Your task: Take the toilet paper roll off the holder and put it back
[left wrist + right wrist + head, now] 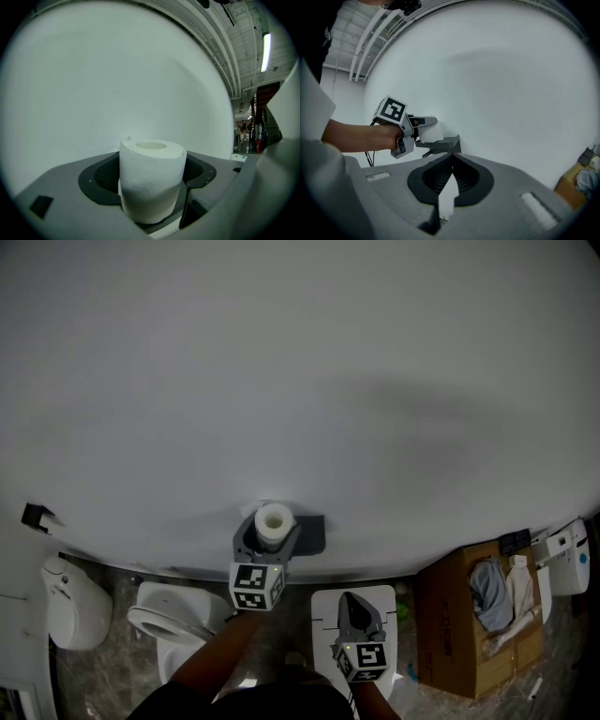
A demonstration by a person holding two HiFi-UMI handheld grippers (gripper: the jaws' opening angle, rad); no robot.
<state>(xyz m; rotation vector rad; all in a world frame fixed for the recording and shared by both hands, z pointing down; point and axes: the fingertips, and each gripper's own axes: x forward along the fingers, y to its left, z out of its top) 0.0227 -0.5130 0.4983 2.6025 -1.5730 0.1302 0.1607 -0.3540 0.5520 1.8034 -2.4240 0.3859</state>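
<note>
A white toilet paper roll [274, 521] stands upright over a grey holder [315, 534] fixed to the white wall. My left gripper [272, 532] reaches in from below and has a jaw on each side of the roll. In the left gripper view the roll [151, 180] fills the gap and the jaws press its sides. The right gripper view shows the same grip from the side, with the roll [431, 133] just above the holder's shelf [446, 143]. My right gripper [352, 601] hangs lower right of the holder, shut and empty [452, 160].
A white toilet [173, 624] stands below left of the holder. A white fixture [70, 601] hangs further left. An open cardboard box [450, 634] with cloth and packets sits at the right. A white panel [323, 615] lies under my right gripper.
</note>
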